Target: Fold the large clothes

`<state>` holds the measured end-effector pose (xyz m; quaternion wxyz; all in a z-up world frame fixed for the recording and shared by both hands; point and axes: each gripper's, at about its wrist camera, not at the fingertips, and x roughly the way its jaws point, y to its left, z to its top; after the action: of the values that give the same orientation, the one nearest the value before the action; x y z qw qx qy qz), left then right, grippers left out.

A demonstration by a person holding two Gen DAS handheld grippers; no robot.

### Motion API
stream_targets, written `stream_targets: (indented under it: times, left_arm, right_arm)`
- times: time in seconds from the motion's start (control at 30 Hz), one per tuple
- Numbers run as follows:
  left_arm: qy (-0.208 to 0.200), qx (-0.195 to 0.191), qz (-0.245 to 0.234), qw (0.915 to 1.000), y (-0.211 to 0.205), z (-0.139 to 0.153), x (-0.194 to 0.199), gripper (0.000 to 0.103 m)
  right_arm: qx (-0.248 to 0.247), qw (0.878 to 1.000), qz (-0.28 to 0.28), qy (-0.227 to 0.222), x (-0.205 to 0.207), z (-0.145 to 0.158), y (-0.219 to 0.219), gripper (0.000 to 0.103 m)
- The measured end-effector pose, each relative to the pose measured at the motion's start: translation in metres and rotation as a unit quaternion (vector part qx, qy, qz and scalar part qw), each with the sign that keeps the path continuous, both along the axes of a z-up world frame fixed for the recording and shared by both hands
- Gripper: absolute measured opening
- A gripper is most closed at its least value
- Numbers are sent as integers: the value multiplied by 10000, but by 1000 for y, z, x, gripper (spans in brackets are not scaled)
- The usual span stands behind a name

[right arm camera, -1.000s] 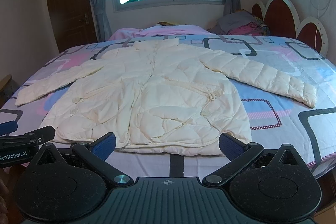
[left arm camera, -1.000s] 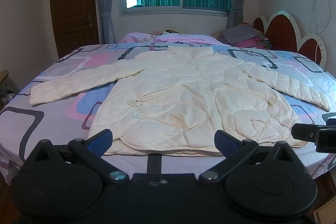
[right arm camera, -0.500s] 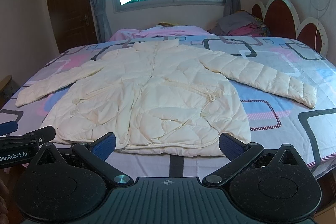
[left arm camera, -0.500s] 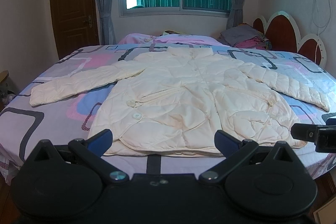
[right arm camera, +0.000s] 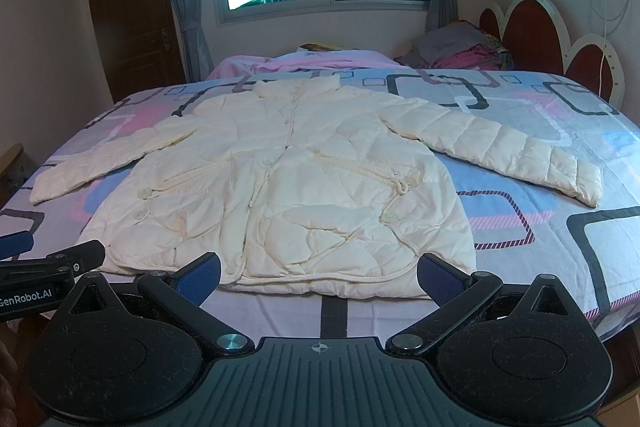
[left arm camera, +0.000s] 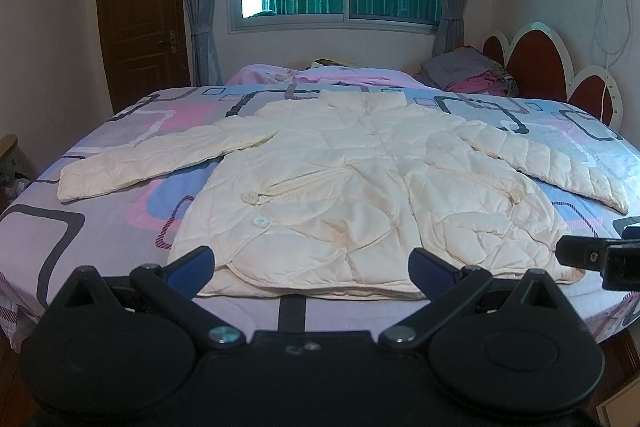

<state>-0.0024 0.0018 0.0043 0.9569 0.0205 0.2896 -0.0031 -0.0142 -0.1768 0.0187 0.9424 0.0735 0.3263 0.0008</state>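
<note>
Cream puffer jacket [left arm camera: 360, 187] spread flat on the bed [left arm camera: 80, 227], hem just beyond both sets of fingers, sleeves flung wide to either side. Left gripper [left arm camera: 312, 261] and right gripper [right arm camera: 319, 277] both spread wide, grasping nothing. Likely trouble: slippery, puffy quilting bunching or sliding out of a shallow pinch; sleeves dragging crooked.

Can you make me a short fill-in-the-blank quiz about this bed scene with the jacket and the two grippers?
1. The cream jacket lies spread flat on the ____.
2. Both its sleeves are stretched ____ to the sides.
3. The left gripper and the right gripper both have their jaws ____.
4. Neither gripper is ____ the jacket.

Missing words: bed; out; open; holding
</note>
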Motion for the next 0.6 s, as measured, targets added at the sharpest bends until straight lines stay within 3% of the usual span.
stream_targets:
  times: [0.6]
  left_arm:
    - [4, -16, -3, 10000, -1, -1, 0, 103]
  right_arm:
    - [-5, 10000, 11, -3, 0, 1, -2, 103]
